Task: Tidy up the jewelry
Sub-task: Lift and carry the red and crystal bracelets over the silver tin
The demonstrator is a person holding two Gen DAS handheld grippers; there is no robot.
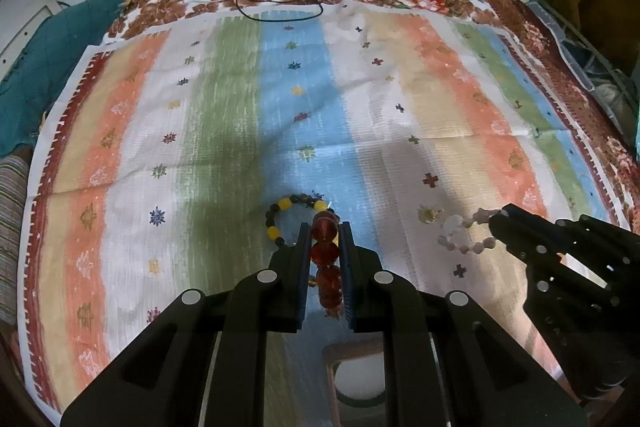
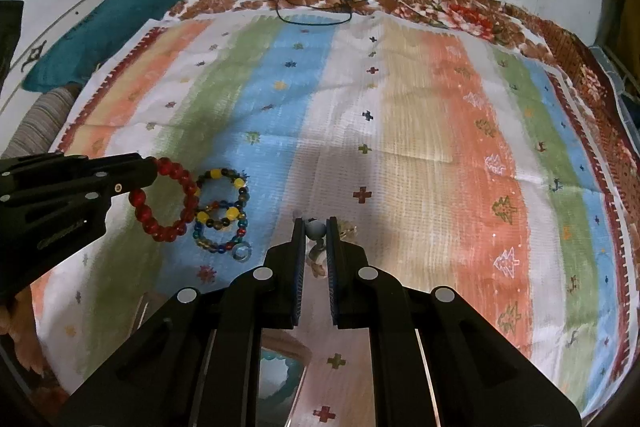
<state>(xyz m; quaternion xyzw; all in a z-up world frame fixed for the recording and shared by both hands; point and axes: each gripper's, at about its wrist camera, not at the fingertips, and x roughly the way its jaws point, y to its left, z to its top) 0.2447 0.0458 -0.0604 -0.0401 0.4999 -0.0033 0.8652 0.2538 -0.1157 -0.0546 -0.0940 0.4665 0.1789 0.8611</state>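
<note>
Red bead bracelet (image 1: pixel 326 259) between left gripper (image 1: pixel 325 229) fingers

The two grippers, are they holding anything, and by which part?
Left gripper pinches the red bead bracelet by its beads; right gripper pinches the pale bead bracelet by one bead.

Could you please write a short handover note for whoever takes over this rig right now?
Left claw: shut on the red bead bracelet, which hangs from it over the striped cloth.
Right claw: shut on the pale bead bracelet.
On the cloth: a yellow-and-dark bead bracelet, a multicoloured bead bracelet overlapping it, and a small clear ring beside them.
Done: two bracelets picked up.
Left: set both down where they belong; a container shows below each claw, but I cannot tell which is meant.
</note>
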